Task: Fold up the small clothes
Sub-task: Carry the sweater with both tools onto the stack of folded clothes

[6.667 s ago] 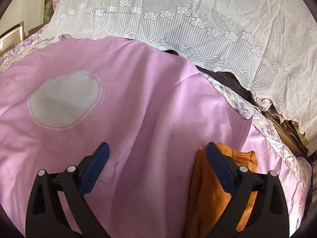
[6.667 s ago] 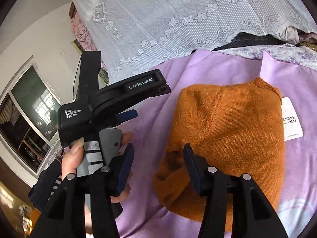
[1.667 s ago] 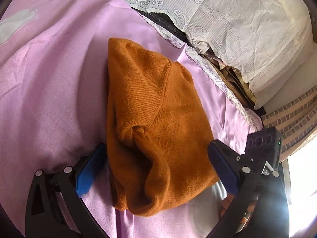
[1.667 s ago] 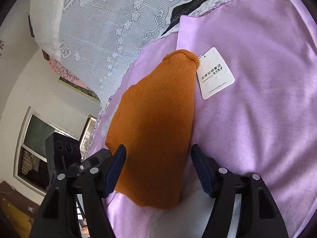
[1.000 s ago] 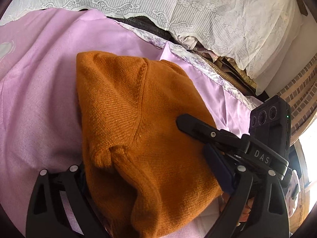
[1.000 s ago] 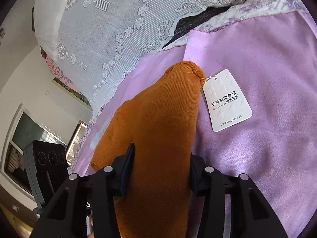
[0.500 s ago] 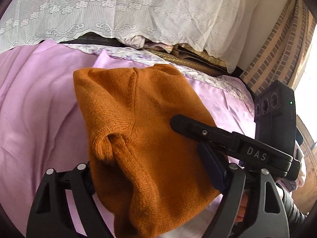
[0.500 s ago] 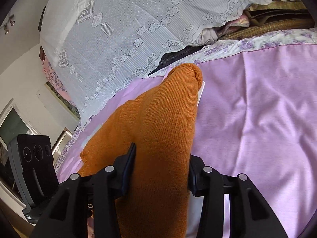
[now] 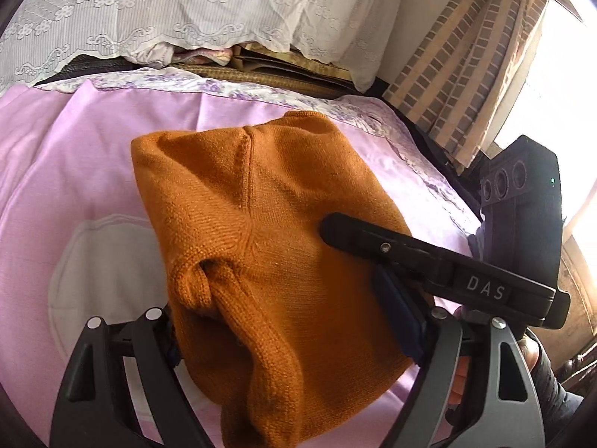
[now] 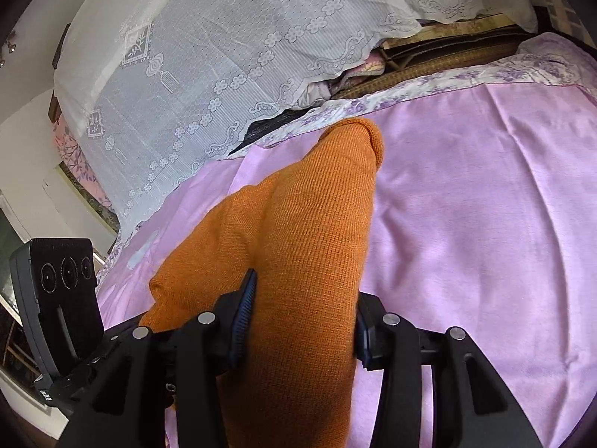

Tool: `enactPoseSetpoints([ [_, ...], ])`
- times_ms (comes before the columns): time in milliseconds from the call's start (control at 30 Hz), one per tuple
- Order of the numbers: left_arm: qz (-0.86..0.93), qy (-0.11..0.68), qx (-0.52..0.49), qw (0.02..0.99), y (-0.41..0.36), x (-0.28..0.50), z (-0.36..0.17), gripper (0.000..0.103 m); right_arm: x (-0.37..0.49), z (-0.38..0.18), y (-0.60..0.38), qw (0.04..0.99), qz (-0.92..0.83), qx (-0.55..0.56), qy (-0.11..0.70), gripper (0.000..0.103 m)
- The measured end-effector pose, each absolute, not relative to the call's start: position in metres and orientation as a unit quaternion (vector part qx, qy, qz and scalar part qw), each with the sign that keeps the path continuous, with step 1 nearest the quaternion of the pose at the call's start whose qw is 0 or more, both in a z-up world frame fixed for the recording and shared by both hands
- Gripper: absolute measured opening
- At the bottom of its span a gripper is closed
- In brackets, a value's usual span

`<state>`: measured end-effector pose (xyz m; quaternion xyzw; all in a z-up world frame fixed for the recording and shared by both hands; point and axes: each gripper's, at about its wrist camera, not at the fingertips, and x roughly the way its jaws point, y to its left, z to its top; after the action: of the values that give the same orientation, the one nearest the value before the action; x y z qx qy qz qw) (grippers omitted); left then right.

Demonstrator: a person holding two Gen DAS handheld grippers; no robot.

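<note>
A folded orange knitted sweater (image 9: pixel 268 224) is held above the pink bed sheet (image 9: pixel 74 149). My left gripper (image 9: pixel 294 321) is shut on its near end, with the bundle bulging between the jaws. My right gripper (image 10: pixel 302 321) is shut on the same sweater (image 10: pixel 306 224), which stretches away from it towards the bed's far side. The right gripper's body (image 9: pixel 440 265) lies across the sweater in the left wrist view. The left gripper's camera block (image 10: pixel 59 283) shows at the left in the right wrist view.
A white lace cover (image 10: pixel 224 56) drapes over a pile at the far side of the bed. A floral sheet border (image 9: pixel 186 82) and woven mats (image 9: pixel 280 63) lie below it. A brick-pattern curtain (image 9: pixel 459 56) hangs at the right. A pale round patch (image 9: pixel 100 268) marks the sheet.
Both grippers closed on the sweater and lifted it off the sheet, swinging it to the right. The white hang tag seen earlier beside the sweater is now hidden.
</note>
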<state>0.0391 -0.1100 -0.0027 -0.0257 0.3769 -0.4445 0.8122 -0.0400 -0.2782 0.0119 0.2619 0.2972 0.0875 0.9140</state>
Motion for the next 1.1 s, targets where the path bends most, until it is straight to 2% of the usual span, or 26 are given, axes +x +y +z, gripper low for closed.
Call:
enactPoseSetpoints([
  [267,-0.511,0.348,-0.007,0.786,-0.178,-0.022,0.035,0.081,-0.124,0.039,-0.343,0.928,0.02,0.269,0.256,0.045],
  [467,-0.587,0.309,0.021,0.748,-0.26,-0.072,0.087,0.081,-0.201,0.082,-0.413,0.939,-0.058,0.268,0.206,0.045],
  [700,-0.661,0.286,0.065,0.69,-0.362,-0.136,0.126,0.082,-0.293,0.105,-0.497,0.928,-0.156,0.3,0.158,0.045],
  [867,-0.7,0.285,0.095,0.648,-0.42,-0.179,0.113,0.083,-0.348,0.096,-0.544,0.906,-0.215,0.339,0.138,0.045],
  [1033,-0.714,0.308,0.129,0.615,-0.457,-0.204,0.073,0.084,-0.38,0.055,-0.571,0.875,-0.241,0.397,0.139,0.045],
  [1067,-0.713,0.316,0.135,0.611,-0.463,-0.206,0.063,0.086,-0.384,0.043,-0.576,0.867,-0.243,0.412,0.141,0.045],
  [1100,-0.71,0.321,0.142,0.611,-0.468,-0.208,0.053,0.092,-0.386,0.031,-0.58,0.859,-0.243,0.427,0.142,0.045],
])
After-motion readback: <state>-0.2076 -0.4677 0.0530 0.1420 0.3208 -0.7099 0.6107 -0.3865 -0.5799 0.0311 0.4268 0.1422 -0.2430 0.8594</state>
